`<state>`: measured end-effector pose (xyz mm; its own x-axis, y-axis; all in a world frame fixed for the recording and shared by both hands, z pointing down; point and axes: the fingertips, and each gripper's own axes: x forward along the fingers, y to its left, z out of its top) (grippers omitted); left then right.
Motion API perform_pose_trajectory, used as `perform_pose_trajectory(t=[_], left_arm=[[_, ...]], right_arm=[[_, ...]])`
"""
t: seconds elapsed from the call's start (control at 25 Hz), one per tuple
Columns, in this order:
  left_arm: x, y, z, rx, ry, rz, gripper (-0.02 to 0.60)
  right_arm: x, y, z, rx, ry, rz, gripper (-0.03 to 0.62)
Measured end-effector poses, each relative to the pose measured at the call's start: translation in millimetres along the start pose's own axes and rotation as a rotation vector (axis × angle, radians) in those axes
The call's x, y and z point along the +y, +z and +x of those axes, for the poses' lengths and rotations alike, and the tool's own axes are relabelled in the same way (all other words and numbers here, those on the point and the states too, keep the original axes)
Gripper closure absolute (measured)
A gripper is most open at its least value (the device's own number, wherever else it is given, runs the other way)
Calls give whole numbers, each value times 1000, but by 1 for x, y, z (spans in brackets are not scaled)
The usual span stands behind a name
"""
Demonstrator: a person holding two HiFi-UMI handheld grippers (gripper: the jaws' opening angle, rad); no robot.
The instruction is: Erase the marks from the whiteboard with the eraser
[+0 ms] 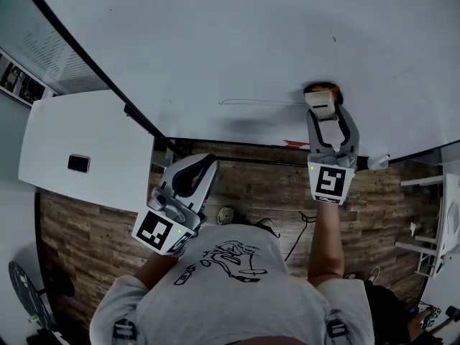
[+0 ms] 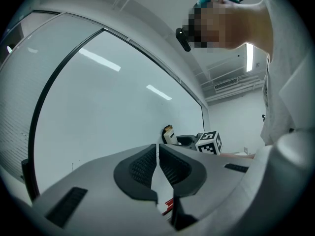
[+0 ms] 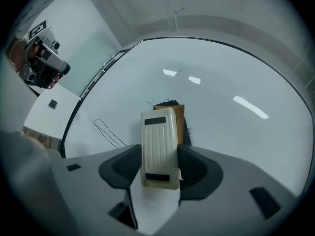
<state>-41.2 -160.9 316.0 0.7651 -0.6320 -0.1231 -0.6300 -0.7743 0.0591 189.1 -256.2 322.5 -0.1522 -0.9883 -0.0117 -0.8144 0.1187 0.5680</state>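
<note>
The right tongs are clamped on the eraser, their pads gripping its cream plastic back on both long sides so the brown felt face is turned to the whiteboard; held this way, the wiping side can press flat on the surface while the tongs' own body keeps clear of it; the eraser sits low on the board, touching it or nearly so, just to the right of the thin, drawn-out loop of line that looks like the main mark left to clear; that placement suggests a sideways stroke leftward along the loop, which will want steady pressure so the felt does not skip over the fine line; a tiny dark speck higher up may be another mark, though it is too small to be sure; the left tongs have their jaws drawn together with nothing between them, and hang down by the board's lower edge, well apart from the eraser, probably parked there because wiping needs only one hand and this keeps them out of the sweep.
</note>
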Motion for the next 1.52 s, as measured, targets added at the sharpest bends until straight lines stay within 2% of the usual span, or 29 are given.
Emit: perform_pose_trajectory(t=[0.76,1.16,1.52], left_arm=[[10,-8,12,32,-28,-18,548],[12,-14,5,43,-45,-21,548],[1,-11,13,52,-48,-17,548]], right_arm=[[8,-1,6,-11,-9,-60,353],[36,-5,11,1,5,-51,353],[56,-18,17,20,59,-49,353]])
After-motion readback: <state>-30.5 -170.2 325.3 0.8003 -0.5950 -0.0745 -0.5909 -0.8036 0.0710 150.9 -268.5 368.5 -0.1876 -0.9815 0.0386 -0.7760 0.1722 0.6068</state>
